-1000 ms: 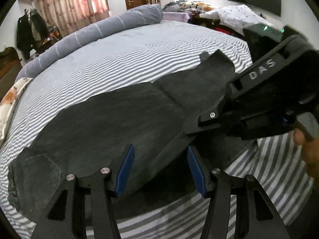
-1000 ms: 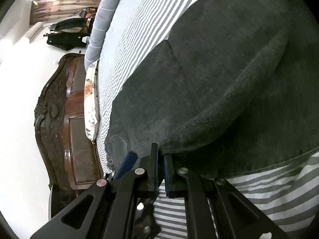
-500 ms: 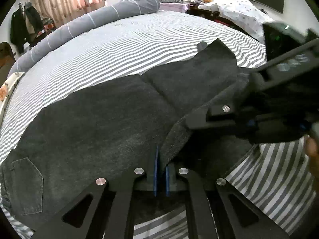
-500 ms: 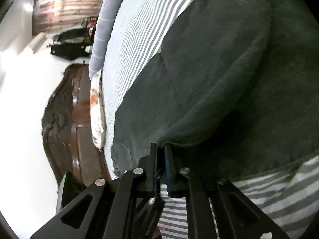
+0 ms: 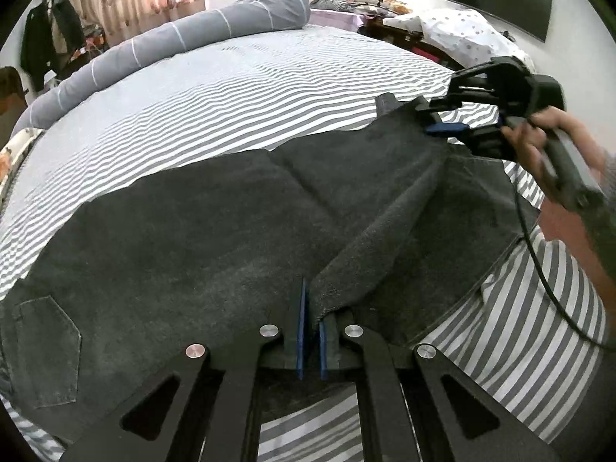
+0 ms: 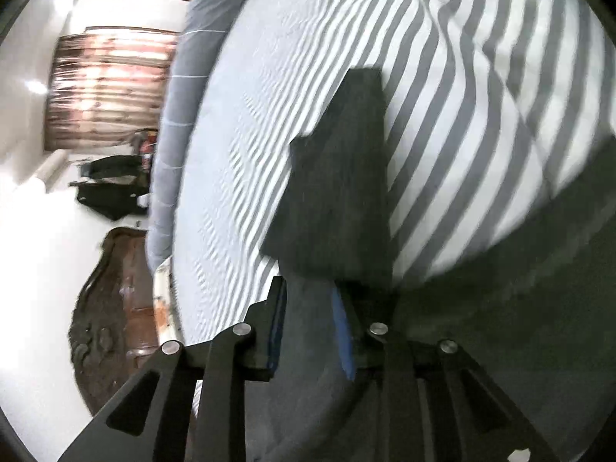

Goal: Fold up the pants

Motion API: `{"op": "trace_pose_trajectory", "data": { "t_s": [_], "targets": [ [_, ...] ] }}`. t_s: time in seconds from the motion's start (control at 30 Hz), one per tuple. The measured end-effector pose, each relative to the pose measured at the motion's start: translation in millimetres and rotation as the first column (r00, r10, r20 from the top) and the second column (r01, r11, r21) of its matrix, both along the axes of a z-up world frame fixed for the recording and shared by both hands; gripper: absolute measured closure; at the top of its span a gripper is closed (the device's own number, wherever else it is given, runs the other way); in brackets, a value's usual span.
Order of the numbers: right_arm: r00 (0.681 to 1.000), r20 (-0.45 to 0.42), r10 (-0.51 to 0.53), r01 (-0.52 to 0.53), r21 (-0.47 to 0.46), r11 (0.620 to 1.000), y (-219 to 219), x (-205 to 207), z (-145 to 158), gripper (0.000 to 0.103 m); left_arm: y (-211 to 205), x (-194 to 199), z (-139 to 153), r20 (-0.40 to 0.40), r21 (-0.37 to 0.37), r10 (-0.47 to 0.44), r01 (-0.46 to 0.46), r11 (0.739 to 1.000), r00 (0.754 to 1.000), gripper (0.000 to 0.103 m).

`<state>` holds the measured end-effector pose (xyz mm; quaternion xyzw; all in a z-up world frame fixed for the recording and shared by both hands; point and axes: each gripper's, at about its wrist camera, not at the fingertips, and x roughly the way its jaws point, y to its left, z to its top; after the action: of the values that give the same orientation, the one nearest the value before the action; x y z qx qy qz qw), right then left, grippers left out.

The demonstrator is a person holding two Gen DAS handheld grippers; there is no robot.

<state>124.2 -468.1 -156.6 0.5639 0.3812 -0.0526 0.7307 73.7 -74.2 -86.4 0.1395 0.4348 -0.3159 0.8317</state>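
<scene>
- Left wrist view: the dark grey pants (image 5: 200,238) lie flat across the striped bed sheet (image 5: 238,92), from the lower left of the frame to the right of centre. A back pocket (image 5: 42,350) shows at the lower left, so the waist end is there.
- At the bottom centre the left gripper (image 5: 310,340) has its blue pads (image 5: 301,331) pressed together on the near edge of the pants. A ridge of cloth rises from this pinch toward the upper right.
- In the upper right the person's hand (image 5: 539,134) holds the right gripper (image 5: 442,123) above the far leg end. Its tongs look parted, with one blue pad visible, and no cloth seems to be between them.
- A rolled grey bolster (image 5: 161,42) lies along the far side of the bed, well apart from the pants.
- Right wrist view: the picture is turned sideways and a little blurred. The right gripper (image 6: 310,329) has its tongs apart, and grey cloth passes under the gap without being clamped.
- A narrow dark leg end (image 6: 342,177) lies on the stripes in the middle of the frame.
- My judgement of the step: one leg is being laid over the other. To do it well, the left pinch should carry the edge across low and evenly, so the ridge flattens and the two edges meet.
- The right gripper should probably take the leg end first, because with only one pinch the cloth may twist.
</scene>
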Motion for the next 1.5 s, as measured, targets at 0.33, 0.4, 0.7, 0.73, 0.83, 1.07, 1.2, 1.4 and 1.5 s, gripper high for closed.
{"op": "trace_pose_trajectory", "data": {
  "t_s": [0.33,0.4,0.7,0.73,0.83,1.07,1.2,1.4,1.5],
  "targets": [
    [1.0,-0.017,-0.014,0.011,-0.157,0.987,-13.2,7.6,35.9,0.052,6.3,1.3,0.7,0.001,-0.023,0.0,0.0,1.0,1.0,0.098],
    [0.994,-0.042,-0.1,0.09,-0.205,0.975,-25.5,-3.6,38.9,0.031,8.4,2.3,0.2,-0.005,-0.033,0.008,-0.008,0.999,1.0,0.098],
    [0.995,-0.029,-0.093,0.093,-0.021,0.995,-40.2,-2.9,-9.9,0.072,10.5,6.4,3.6,-0.025,-0.041,0.024,-0.025,0.999,0.999,0.098],
    [0.996,-0.029,-0.079,0.078,-0.019,0.997,-36.9,2.2,-10.3,0.085,10.1,6.8,4.4,-0.022,-0.041,0.023,-0.024,0.999,0.999,0.098],
    [0.998,-0.016,-0.058,0.057,-0.074,0.996,-26.7,17.6,7.7,0.095,11.9,9.5,6.1,-0.029,-0.056,0.029,-0.031,0.998,0.999,0.098],
    [0.988,-0.013,0.157,-0.156,-0.219,0.963,11.5,108.4,65.2,0.085,24.0,18.2,11.2,-0.048,-0.094,0.066,-0.071,0.993,0.997,0.098],
    [0.962,0.032,0.272,-0.256,-0.244,0.935,38.3,154.0,79.6,0.05,34.8,27.1,10.6,-0.069,-0.104,0.107,-0.114,0.988,0.992,0.098],
    [0.938,0.065,0.34,-0.315,-0.246,0.916,56.6,167.2,79.7,0.05,44.8,35.2,1.2,-0.111,-0.108,0.143,-0.155,0.982,0.984,0.098],
    [0.954,0.044,0.297,-0.276,-0.258,0.926,36.3,144.7,67.6,0.051,45.4,36.3,-1.2,-0.111,-0.109,0.151,-0.163,0.981,0.982,0.098]
  ]
}}
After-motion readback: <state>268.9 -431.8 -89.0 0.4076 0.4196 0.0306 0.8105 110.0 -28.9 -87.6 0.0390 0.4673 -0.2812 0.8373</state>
